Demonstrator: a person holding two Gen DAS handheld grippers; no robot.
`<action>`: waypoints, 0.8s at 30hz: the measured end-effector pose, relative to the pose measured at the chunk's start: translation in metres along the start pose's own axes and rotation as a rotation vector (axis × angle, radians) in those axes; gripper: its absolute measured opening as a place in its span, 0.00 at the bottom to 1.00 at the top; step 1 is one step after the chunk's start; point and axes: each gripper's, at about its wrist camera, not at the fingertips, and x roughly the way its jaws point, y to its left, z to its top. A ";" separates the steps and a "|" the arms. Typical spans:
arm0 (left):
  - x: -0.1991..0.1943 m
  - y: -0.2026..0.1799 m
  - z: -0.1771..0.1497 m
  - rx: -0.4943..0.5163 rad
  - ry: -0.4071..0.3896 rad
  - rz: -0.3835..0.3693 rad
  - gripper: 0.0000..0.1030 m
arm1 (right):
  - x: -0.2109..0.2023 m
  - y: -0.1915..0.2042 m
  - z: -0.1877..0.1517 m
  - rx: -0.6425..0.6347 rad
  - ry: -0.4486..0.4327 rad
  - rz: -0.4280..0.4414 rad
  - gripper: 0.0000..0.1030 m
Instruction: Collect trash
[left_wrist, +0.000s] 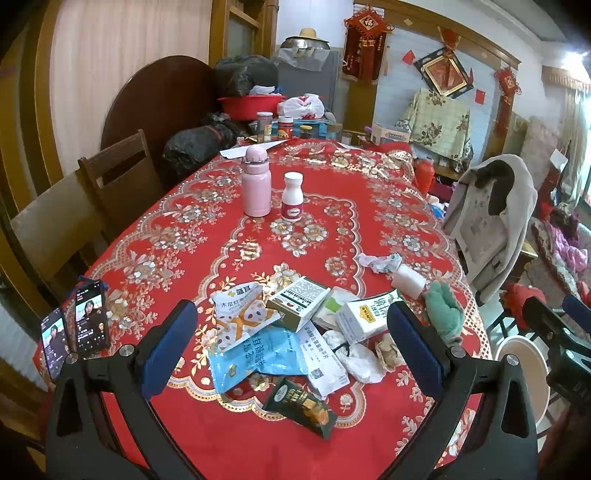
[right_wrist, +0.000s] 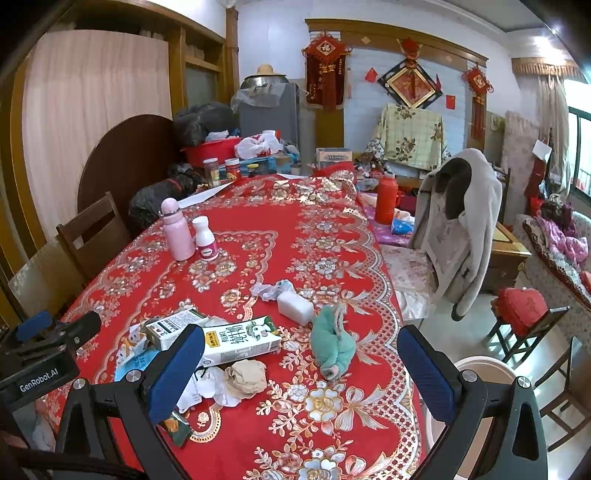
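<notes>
Left tongs: my left tongs (left_wrist: 291, 339) wide apart, nothing between the blue pads, held above the trash pile (left_wrist: 291, 332).
Right tongs: my right tongs (right_wrist: 301, 365) also spread wide and empty; near edge of tabletop (right_wrist: 325, 236) below them.
Pile vs left tongs: pile sits right between and just ahead of my left pads, on the red flowered cloth.
Pile vs right tongs: pile lies by my left pad, mostly off to the left; milk carton (right_wrist: 240, 341) partly behind that pad.
Milk carton axis: lying flat, long axis roughly left-right in the right view, gabled end toward the right.
Green box (left_wrist: 297, 304): flat on the pile, long axis diagonal, rising to the right in the left view.
Blue wrapper (left_wrist: 255, 356): flat, under the white-orange snack bag (left_wrist: 240, 317).
Dark wrapper (left_wrist: 301, 406): nearest me, apart from the heap's middle, long axis slanting down-right.
Crumpled tissue (right_wrist: 245, 376): beside carton, near side.
Green cloth (right_wrist: 332, 345): between my right pads, long axis near-far.
White block (right_wrist: 295, 308): just beyond the cloth.
Pink bottle (left_wrist: 256, 181): upright, far, well apart from pile.
White bin (right_wrist: 480, 373): off the tabletop edge, behind my right pad.
</notes>
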 end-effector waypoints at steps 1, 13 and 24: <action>0.000 0.000 0.000 0.000 -0.001 0.000 0.99 | 0.000 0.000 0.001 -0.001 -0.001 0.000 1.00; 0.000 0.000 0.001 -0.003 0.000 -0.003 0.99 | -0.001 0.002 0.004 0.007 -0.012 0.005 1.00; -0.001 0.000 0.000 -0.005 0.001 -0.003 0.99 | 0.000 0.002 0.005 0.017 -0.007 0.006 1.00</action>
